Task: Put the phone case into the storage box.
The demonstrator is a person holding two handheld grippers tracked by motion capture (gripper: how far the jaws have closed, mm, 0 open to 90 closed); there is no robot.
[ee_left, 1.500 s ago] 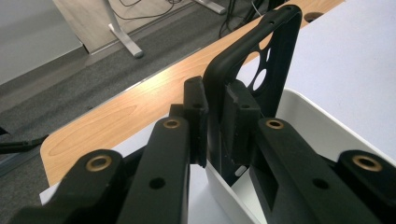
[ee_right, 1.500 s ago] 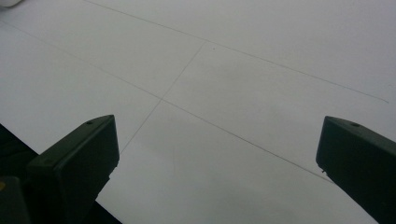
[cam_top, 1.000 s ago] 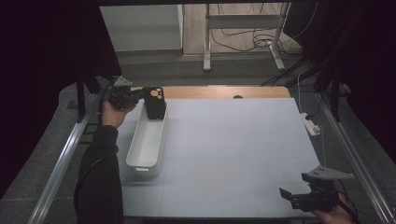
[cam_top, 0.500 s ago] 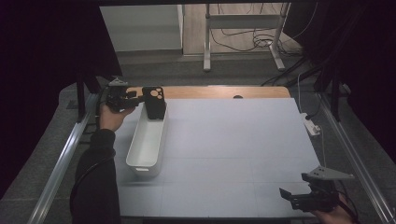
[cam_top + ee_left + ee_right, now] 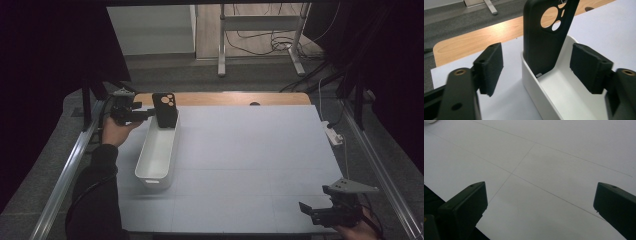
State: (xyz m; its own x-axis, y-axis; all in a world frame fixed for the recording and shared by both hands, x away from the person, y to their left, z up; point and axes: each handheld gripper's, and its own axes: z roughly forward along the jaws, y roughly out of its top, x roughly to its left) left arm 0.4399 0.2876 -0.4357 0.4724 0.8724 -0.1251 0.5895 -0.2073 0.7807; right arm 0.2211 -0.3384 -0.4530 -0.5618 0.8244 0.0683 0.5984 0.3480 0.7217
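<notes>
The left gripper (image 5: 150,114) sits at the far left of the table (image 5: 250,165), held level in the person's left hand (image 5: 116,132) and pointing toward a black phone case (image 5: 164,110). Its jaws have just been opening and now stand spread, with the case between them but touched by neither pad; in the left gripper view the left gripper (image 5: 536,67) shows a clear gap on each side of the case (image 5: 544,37). The case stands nearly upright, leaning slightly, in the far end of a white bin (image 5: 159,154), its lower edge down inside the bin (image 5: 564,95) against the end wall, its camera cutouts at the top showing the wooden table edge (image 5: 474,37) through them. The bin is long and narrow, lying lengthwise away from the person on the left part of the table's grey-white surface. The right gripper (image 5: 306,209) rests low at the near right corner of the table, well apart from the bin and case, held in the person's right hand (image 5: 357,231), its grey plate on top. In the right gripper view the right gripper (image 5: 540,202) has its jaws spread wide with nothing between them, above bare table (image 5: 549,157) marked by thin seams
</notes>
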